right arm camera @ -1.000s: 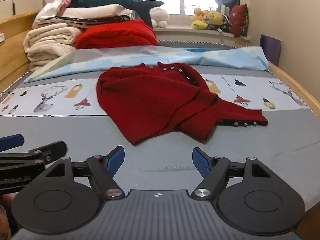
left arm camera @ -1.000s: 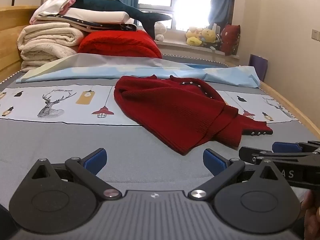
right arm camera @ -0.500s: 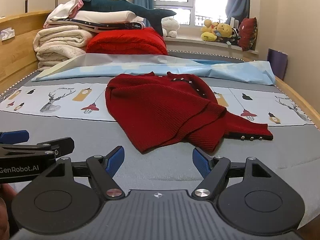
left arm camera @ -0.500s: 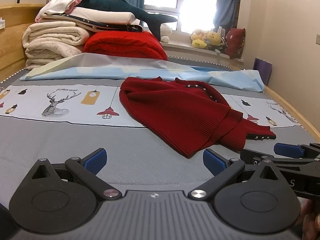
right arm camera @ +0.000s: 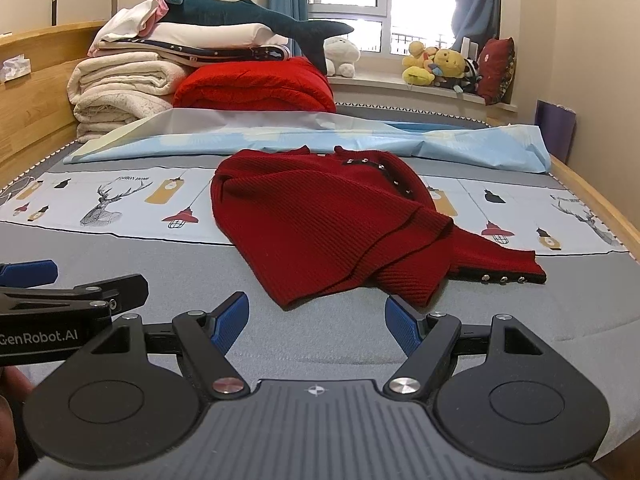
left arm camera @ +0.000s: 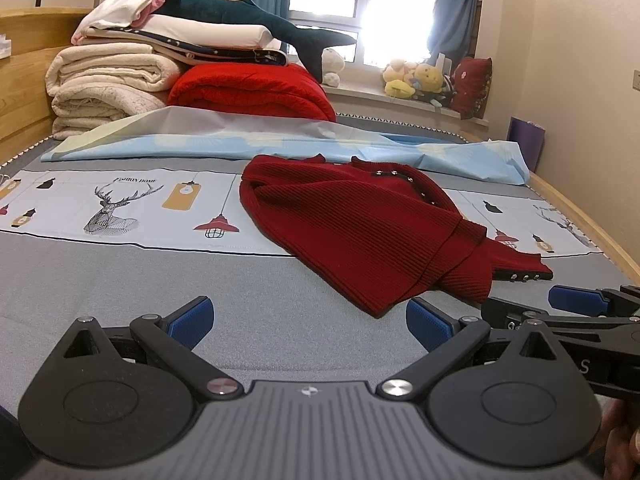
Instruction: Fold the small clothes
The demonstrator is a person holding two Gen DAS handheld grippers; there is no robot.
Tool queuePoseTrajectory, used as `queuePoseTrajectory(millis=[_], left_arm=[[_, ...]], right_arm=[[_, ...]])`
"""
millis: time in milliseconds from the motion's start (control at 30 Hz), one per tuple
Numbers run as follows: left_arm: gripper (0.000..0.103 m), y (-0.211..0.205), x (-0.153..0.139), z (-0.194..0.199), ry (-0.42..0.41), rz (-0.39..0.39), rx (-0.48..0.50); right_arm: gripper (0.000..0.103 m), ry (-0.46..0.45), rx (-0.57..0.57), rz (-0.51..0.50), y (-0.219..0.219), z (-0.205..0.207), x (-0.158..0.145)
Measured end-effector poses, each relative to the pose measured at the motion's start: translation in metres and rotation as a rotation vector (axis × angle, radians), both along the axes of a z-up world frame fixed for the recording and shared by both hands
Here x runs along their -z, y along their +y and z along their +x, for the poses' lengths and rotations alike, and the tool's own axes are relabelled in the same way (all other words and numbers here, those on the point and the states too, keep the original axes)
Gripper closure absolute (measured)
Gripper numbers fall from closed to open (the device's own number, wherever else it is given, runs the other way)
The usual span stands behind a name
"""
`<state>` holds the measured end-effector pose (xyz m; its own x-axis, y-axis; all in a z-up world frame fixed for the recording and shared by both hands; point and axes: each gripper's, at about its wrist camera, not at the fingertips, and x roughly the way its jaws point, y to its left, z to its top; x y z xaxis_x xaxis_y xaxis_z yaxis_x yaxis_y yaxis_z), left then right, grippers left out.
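A dark red knitted sweater [left arm camera: 360, 224] [right arm camera: 320, 220] lies crumpled on the grey bed, one sleeve with metal studs stretched out to the right. My left gripper [left arm camera: 308, 318] hovers just short of the sweater's near corner, jaws wide open with nothing between the blue pads. My right gripper [right arm camera: 316, 318] is also open and empty, its blue fingertips either side of the sweater's near hem, not touching it. Each gripper shows at the edge of the other's view, side by side.
A light blue sheet [left arm camera: 280, 144] lies bunched behind the sweater. Folded blankets [left arm camera: 112, 88], a red quilt [left arm camera: 248, 88] and a plush shark [left arm camera: 248, 20] are stacked at the headboard. Wooden bed rails [right arm camera: 592, 196] run along both sides. Plush toys [right arm camera: 436, 64] sit on the windowsill.
Both views have tilted slightly, so the sweater sits a little lower and nearer in the frames. Both grippers stay open and empty; the sweater has not moved.
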<state>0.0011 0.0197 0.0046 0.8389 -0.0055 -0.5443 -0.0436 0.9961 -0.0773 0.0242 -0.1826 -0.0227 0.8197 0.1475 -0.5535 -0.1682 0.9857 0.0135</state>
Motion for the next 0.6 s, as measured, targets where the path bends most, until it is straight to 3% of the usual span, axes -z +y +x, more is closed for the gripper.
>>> queuePoseTrajectory(millis=[600], left_arm=[[0.001,0.0011,-0.0003,-0.001,-0.006,0.009,-0.005]], right_arm=[[0.027,-0.001,-0.001,-0.001,-0.0011,0.0003,0.0011]])
